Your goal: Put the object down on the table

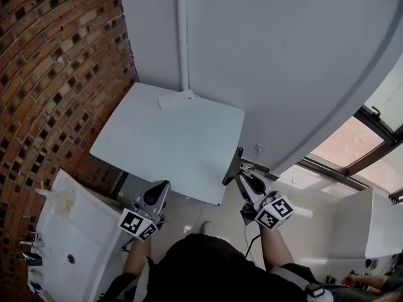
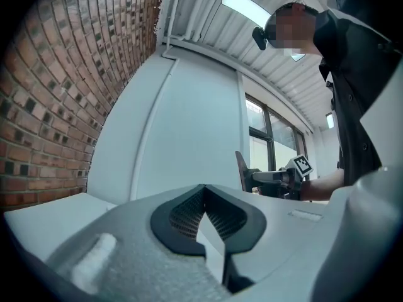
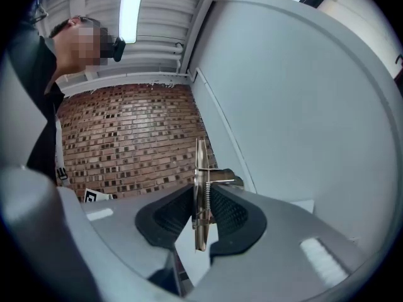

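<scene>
At the edge of the white table (image 1: 170, 137), the right gripper (image 1: 241, 176) clamps a thin flat object (image 1: 232, 167). The left gripper (image 1: 157, 190) has its jaws together, empty.

Two tongs (image 1: 158, 189) (image 1: 243, 178); one metal clip (image 3: 200, 168); one table (image 1: 170, 145); one power strip (image 1: 177, 98).

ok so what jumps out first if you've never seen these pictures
The flat board with a spring clip, pinched upright in the right tongs, by the near right edge of the white table. Next the red brick wall along the table's left, and the left tongs, shut and empty.
</scene>
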The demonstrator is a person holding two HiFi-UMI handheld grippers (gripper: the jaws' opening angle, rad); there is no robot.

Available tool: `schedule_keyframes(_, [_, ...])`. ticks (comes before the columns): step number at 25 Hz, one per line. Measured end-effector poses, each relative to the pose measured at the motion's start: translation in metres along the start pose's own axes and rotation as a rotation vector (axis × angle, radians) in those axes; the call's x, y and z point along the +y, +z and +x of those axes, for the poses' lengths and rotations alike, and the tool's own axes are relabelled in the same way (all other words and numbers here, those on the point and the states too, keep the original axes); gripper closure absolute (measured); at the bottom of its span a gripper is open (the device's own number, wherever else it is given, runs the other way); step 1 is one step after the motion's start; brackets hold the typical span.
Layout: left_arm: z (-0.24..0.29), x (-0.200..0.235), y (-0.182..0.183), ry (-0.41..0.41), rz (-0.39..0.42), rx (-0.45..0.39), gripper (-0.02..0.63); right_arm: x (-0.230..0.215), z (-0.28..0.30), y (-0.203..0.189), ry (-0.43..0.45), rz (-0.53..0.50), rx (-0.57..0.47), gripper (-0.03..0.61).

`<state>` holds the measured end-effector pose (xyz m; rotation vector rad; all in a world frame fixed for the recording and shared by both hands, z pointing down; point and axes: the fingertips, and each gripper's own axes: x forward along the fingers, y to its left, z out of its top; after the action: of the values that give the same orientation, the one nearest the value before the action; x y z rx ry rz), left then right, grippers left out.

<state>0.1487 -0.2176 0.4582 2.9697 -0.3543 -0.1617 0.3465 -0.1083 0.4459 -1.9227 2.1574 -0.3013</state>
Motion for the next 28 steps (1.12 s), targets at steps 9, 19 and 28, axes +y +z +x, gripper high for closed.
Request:
schedule_keyframes(9, [0.061,-0.006,0.001,0.008,0.036,0.008,0.612,-0.044,0.02,0.026,0.084,0.001,-0.039,0.488])
schedule_keyframes(19, [0.092,0.007,-0.002,-0.012,0.072,0.032,0.612,-0.065,0.056,0.016,0.121,0.041,-0.005,0.488])
schedule_keyframes(28, [0.1,0.063,-0.002,0.007,0.065,0.038,0.612,-0.075,0.117,0.004,0.074,0.137,0.057,0.488])
